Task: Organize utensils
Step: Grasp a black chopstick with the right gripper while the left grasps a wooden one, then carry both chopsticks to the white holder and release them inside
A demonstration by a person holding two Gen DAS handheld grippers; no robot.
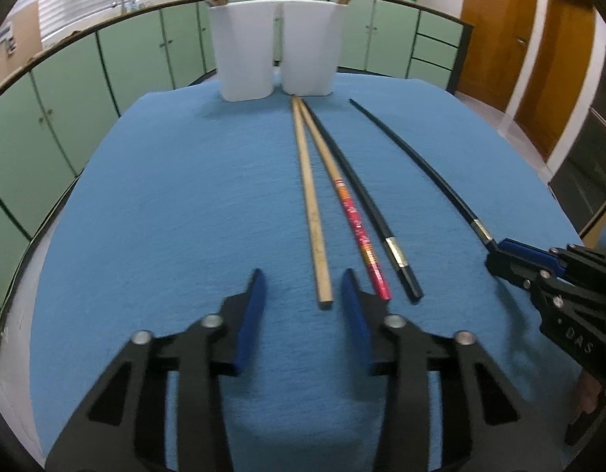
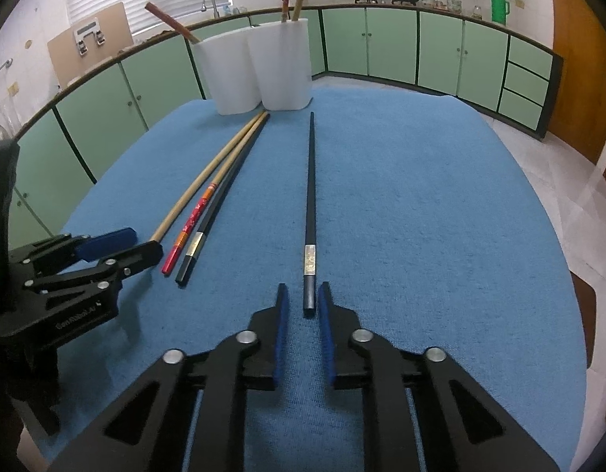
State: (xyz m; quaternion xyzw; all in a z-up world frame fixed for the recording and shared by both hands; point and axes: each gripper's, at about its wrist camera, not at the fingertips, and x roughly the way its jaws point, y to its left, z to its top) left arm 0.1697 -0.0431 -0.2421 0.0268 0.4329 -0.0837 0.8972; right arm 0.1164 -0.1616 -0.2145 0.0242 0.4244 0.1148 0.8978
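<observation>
Left gripper point(image 1: 303, 287) is hovering open, jaws straddling the near end of the plain wooden chopstick point(image 1: 308, 200). Just right of it, touching, are lying the red-patterned chopstick point(image 1: 352, 212) and a black chopstick point(image 1: 363, 200). Farther right, apart, the lone black chopstick point(image 2: 310, 196) is lying on the blue cloth point(image 2: 420, 216); right gripper point(image 2: 303, 303) is bracketing its near end, jaws narrowly parted, not clamping. Two white holders point(image 2: 259, 70) are standing far. Judgement: sticks light, stiff, lacquer slippery; grip thick near ends.
</observation>
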